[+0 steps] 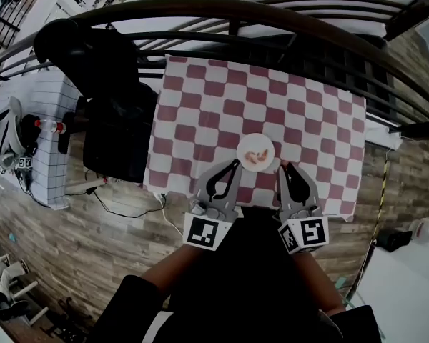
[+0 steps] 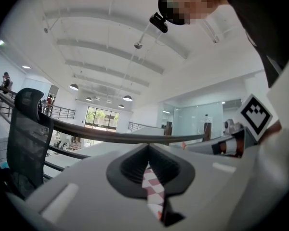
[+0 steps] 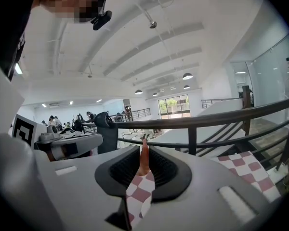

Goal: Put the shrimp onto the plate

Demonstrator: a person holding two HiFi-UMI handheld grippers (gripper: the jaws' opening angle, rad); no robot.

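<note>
Starting left: the left gripper has its jaws pressed together on nothing. Only a slit of checked tablecloth shows between them, with an orange speck low in it too small to identify. In the centre, just beyond both grippers' tips, the white plate carries shrimp, though how many is hard to make out. On the right, the right gripper pinches a thin orange-pink held shrimp at its jaw tips, with most of it hidden.
</note>
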